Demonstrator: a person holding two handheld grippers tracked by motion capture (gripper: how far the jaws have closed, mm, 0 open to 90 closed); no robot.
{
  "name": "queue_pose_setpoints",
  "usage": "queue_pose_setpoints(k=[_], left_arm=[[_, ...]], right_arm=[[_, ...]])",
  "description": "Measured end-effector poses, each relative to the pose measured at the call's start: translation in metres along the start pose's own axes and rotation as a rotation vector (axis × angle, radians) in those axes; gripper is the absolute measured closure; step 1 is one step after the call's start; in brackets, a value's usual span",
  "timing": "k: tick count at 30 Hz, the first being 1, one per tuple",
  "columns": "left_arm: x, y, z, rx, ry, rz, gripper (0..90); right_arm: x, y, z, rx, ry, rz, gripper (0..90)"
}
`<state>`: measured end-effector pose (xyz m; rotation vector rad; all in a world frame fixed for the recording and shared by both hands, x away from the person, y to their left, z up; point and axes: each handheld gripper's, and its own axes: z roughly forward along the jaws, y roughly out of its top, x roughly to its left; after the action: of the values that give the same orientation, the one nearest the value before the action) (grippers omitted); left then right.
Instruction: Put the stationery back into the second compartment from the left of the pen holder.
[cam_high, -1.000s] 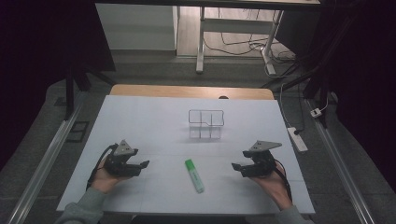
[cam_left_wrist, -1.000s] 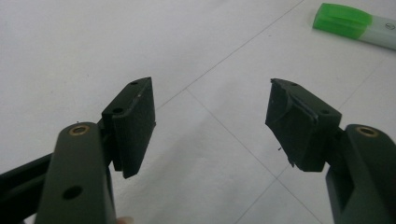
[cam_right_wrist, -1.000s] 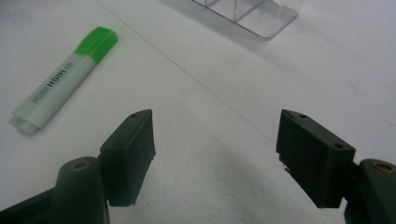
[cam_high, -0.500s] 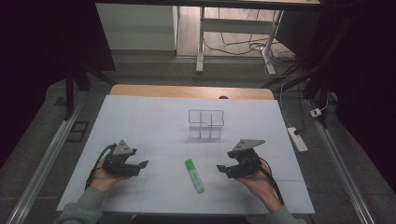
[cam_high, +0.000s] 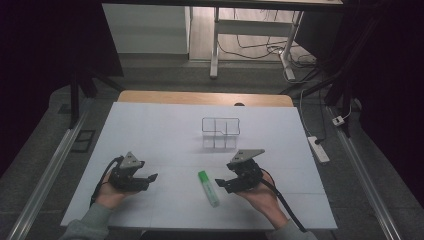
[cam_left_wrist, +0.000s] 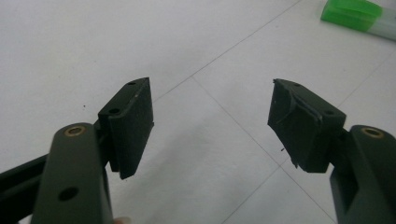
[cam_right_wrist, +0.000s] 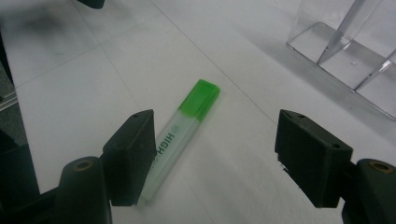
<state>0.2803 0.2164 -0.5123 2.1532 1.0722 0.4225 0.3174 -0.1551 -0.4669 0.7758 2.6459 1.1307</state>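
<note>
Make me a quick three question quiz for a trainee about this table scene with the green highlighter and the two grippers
1. True or false: the right gripper has already closed on the highlighter.
2. Which end of the highlighter points toward the clear organizer: (a) the green cap, (b) the pale body end?
3. What lies between the jaws of the left gripper?

Key
1. False. Its jaws stand open, apart from the highlighter, which lies flat on the table.
2. (a) the green cap.
3. Nothing but bare table; the jaws are open.
</note>
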Motion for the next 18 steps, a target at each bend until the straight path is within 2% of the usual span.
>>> queue_pose_setpoints(k=[9,14,18], left_arm=[[0.003,-0.002,-0.001,-0.001,0.0,-0.004,30.1],[0.005,-0.002,0.0,-0.005,0.002,-0.013,30.0],[0.006,-0.003,0.001,0.009,0.0,-0.003,29.9]], right_arm=[[0.01,0.012,0.025,0.045,0.005,-0.017,30.1],[0.012,0.016,0.041,0.07,0.005,-0.013,30.6],[0.012,0.019,0.054,0.095,0.0,-0.005,30.5]])
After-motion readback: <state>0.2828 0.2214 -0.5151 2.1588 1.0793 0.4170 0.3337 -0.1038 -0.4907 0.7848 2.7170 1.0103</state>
